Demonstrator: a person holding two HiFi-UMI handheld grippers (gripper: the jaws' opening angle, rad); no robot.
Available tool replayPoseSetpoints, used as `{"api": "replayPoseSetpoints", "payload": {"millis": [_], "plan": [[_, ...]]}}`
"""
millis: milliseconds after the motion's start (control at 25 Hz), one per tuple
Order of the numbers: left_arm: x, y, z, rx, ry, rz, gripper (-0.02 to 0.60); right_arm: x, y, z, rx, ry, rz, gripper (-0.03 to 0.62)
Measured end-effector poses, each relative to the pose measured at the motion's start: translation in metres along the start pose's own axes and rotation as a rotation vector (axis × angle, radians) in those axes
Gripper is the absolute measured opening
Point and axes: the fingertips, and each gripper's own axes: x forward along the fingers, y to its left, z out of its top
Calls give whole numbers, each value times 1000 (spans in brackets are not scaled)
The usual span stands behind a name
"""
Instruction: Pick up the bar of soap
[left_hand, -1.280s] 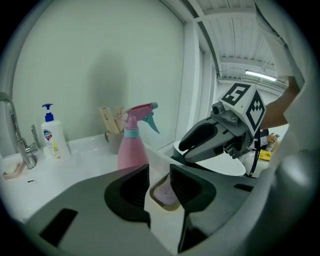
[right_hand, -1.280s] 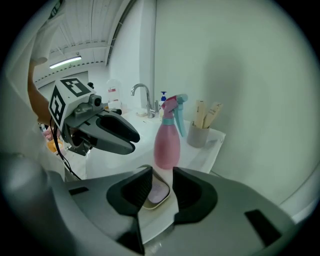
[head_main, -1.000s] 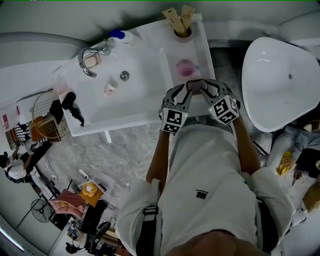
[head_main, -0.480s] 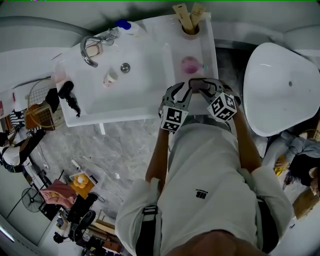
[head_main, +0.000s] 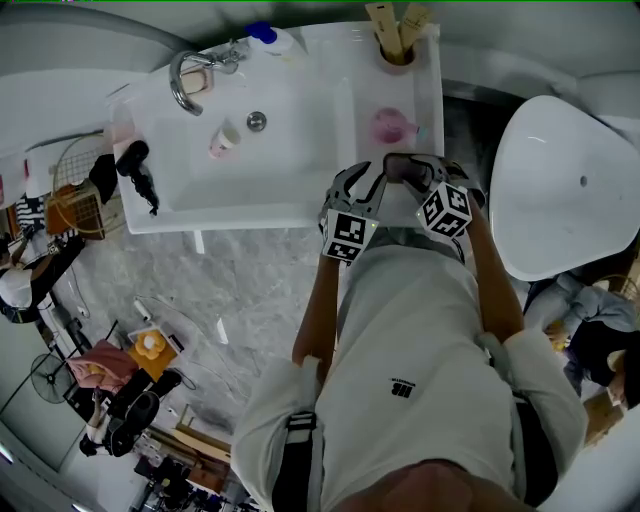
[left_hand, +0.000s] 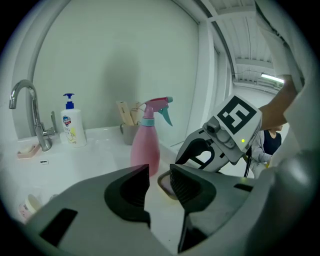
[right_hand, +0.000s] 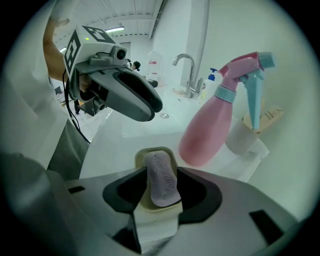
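right gripper (right_hand: 161, 174) stays six o'clock of the spray bottle (head_main: 385, 127), clamped on the soap bar (right_hand: 162, 186), seemingly ready to lift; left gripper (left_hand: 159, 176) gapes empty.

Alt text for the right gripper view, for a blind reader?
The right gripper clamps a purple bar of soap over its cream dish. A pink spray bottle stands beyond on the white counter; the left gripper hovers upper left.
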Motion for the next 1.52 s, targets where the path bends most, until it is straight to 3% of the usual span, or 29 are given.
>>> {"api": "replayPoseSetpoints", "payload": {"millis": [680, 1160, 1520], "plan": [[-8, 7, -7, -25, -2, 50, 144, 19, 1, -5, -59, 51, 59, 216], [-12, 8, -11, -41, -1, 56, 144, 26, 4, -4, -41, 124, 87, 209], [-10, 11, -16, -51, 1, 61, 144, 31, 5, 0, 96, 139, 49, 206]]}}
